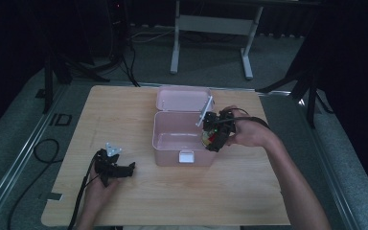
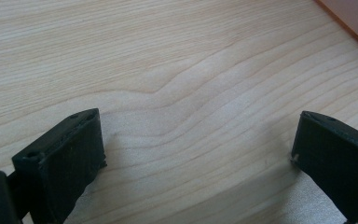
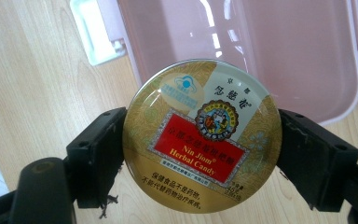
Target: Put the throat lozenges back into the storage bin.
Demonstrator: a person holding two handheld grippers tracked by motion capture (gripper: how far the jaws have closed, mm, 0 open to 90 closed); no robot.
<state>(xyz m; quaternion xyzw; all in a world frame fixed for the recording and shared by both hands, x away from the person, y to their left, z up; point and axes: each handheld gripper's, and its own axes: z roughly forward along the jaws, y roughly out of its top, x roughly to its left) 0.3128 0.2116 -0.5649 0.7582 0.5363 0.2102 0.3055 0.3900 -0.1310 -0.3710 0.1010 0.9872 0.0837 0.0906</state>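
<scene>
R gripper [image 3: 200, 154] is clamped on the round candy tin [image 3: 201, 135], held over the front-right rim of the open pink box [image 1: 160, 132]. Tin's picked up but not yet inside; drop and release remain. L gripper [image 2: 198, 158] rests on the table [image 2: 168, 56], jaws wide apart w/ nothing between.

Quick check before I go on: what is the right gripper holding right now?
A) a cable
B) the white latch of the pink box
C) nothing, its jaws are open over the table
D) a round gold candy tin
D: in the right gripper view the right gripper has its two black jaws pressed on either side of the round gold candy tin, held at the open pink box.
</scene>
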